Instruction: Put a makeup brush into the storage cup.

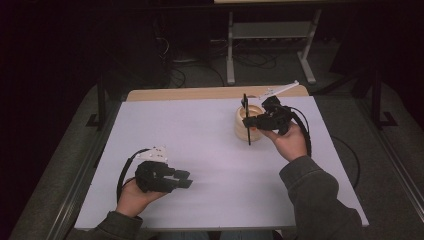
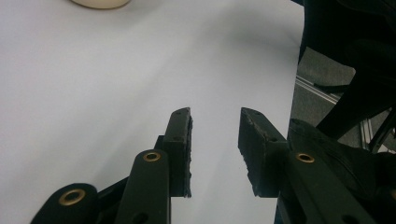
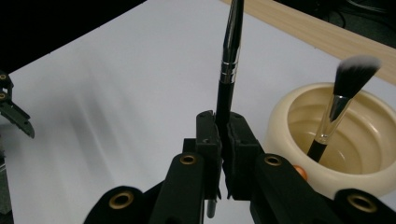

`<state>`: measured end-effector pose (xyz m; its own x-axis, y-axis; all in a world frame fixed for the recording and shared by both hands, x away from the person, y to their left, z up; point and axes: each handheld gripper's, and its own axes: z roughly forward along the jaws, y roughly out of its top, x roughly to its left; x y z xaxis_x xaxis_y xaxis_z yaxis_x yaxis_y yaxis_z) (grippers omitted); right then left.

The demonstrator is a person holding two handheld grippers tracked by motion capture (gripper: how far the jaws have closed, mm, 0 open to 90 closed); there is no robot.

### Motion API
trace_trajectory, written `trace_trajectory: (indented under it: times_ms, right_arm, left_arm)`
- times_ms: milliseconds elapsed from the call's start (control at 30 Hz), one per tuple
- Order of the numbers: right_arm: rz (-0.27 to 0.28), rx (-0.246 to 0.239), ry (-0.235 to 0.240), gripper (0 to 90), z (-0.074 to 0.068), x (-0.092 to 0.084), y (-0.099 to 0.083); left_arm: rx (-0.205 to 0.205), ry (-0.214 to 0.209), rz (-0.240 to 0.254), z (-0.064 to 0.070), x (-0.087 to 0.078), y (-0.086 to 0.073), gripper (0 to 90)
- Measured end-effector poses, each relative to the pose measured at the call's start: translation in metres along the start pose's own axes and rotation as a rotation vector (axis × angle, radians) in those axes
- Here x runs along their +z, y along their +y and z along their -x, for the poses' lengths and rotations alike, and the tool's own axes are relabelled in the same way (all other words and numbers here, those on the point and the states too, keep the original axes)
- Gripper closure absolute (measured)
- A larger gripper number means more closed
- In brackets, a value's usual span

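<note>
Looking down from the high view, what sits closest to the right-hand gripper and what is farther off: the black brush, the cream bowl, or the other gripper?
From the right gripper:
1. Black brush, clamped upright between its jaws.
2. Cream bowl, just behind the brush, at the table's far right.
3. Left gripper, across the table at the near left.

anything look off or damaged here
Only slight wear: the left gripper pads look chipped and ragged along their edges. Otherwise the cup stands upright with one brush leaning inside, and nothing has spilled.

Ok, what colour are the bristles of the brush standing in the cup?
The makeup brush in the cream cup has white bristle tips darkening to black at the base, clearest in the right gripper view.
</note>
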<state>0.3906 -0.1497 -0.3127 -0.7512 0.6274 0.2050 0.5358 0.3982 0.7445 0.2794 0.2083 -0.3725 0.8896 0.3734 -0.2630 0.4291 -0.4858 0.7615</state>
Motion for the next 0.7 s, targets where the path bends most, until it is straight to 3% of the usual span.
trace_trajectory:
  times_ms: [367,700]
  right_arm:
    - [0.007,0.010,-0.026,84.6,0.010,0.001,0.012]
    - [-0.006,0.060,-0.065,84.5,0.026,0.003,0.024]
  left_arm:
    - [0.011,0.004,0.001,0.000,-0.001,0.001,63.9]
    - [0.004,0.004,-0.002,0.000,-0.002,0.000,63.3]
